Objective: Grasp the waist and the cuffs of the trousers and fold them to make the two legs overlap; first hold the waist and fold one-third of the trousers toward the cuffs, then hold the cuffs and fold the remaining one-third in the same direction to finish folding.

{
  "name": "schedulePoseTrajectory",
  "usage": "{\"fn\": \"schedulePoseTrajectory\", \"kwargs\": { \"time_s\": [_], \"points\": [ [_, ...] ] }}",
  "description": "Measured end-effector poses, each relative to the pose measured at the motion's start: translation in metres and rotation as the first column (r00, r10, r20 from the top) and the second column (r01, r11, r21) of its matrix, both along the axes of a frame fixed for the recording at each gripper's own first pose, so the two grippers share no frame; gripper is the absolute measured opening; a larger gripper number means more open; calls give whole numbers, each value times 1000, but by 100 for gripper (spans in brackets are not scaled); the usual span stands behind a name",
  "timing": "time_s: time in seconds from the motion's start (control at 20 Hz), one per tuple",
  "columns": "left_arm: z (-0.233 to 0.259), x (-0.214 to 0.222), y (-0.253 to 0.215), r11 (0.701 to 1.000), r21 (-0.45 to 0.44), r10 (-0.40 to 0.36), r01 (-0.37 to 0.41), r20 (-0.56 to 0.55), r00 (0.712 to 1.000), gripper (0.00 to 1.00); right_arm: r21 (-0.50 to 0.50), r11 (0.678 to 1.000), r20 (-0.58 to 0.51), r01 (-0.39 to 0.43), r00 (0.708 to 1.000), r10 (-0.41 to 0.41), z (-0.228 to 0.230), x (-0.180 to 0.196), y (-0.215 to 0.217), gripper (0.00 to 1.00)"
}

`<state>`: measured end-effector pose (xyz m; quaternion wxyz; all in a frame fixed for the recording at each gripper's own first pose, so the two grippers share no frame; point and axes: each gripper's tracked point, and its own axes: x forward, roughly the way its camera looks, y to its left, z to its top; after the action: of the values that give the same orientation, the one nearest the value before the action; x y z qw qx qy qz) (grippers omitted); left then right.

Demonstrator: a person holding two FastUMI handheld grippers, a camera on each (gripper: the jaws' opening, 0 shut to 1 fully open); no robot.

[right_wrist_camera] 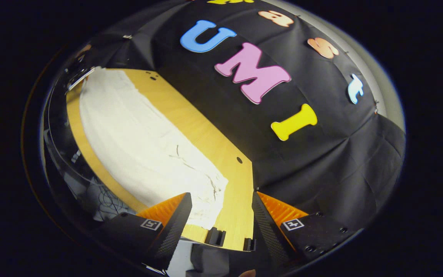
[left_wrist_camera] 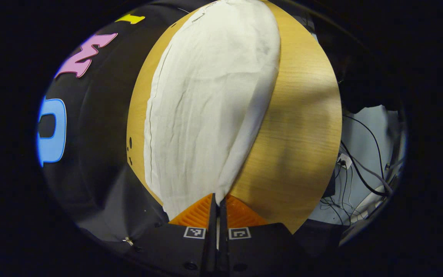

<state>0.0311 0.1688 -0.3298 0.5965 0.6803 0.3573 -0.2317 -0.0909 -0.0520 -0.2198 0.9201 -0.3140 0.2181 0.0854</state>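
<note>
White trousers (left_wrist_camera: 206,107) lie lengthwise on the wooden table (left_wrist_camera: 302,127), running away from me in the left gripper view. Their near end narrows into a raised fold that runs straight into my left gripper (left_wrist_camera: 217,199), which is shut on the cloth at the table's near edge. In the right gripper view the trousers (right_wrist_camera: 137,134) stretch from the far left corner toward me. Their crumpled near end lies just ahead of my right gripper (right_wrist_camera: 221,206). That gripper hovers open above the table's end, its jaws wide apart with nothing between them.
Black booth cloth (right_wrist_camera: 321,161) hangs close behind the table's long side. Two dark brackets (right_wrist_camera: 215,235) stick up at the table's near edge. Beyond the table's right side, cables and a socket strip (left_wrist_camera: 356,169) lie on the pale floor.
</note>
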Motion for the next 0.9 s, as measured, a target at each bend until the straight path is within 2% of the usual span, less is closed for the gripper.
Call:
{"fn": "schedulePoseTrajectory", "kwargs": {
  "time_s": [0.15, 0.25, 0.4, 0.6, 0.75, 0.8, 0.9],
  "points": [
    [1, 1, -1, 1000, 4, -2, 2, 1, 1000, 6, -62, 992, -89, -107, 991, 101, -45, -5, 9, 97],
    [1, 0, 0, 1000, 4, 3, -3, -1, 1000, 6, -64, 986, -158, -157, 977, 145, -77, -12, 12, 96],
    [1, 0, -1, 1000, 13, 2, -2, -5, 1000, 6, -123, 965, -240, -233, 950, 199, -117, -10, 11, 95],
    [1, 0, -2, 1000, 21, 1, -1, 0, 1000, 6, -231, 916, -309, -327, 918, 250, -154, 3, -3, 95],
    [0, -1, -3, 999, 34, 0, 0, -3, 1000, 6, -300, 865, -333, -402, 894, 300, -170, 14, -10, 95],
    [1, -1, -3, 999, 37, 4, -4, 0, 1000, 6, -323, 849, -323, -417, 892, 316, -170, 22, -10, 91],
    [0, -1, -4, 999, 38, 13, -13, 8, 1000, 6, -323, 842, -317, -433, 887, 335, -175, 37, -8, 89]
  ]
}}
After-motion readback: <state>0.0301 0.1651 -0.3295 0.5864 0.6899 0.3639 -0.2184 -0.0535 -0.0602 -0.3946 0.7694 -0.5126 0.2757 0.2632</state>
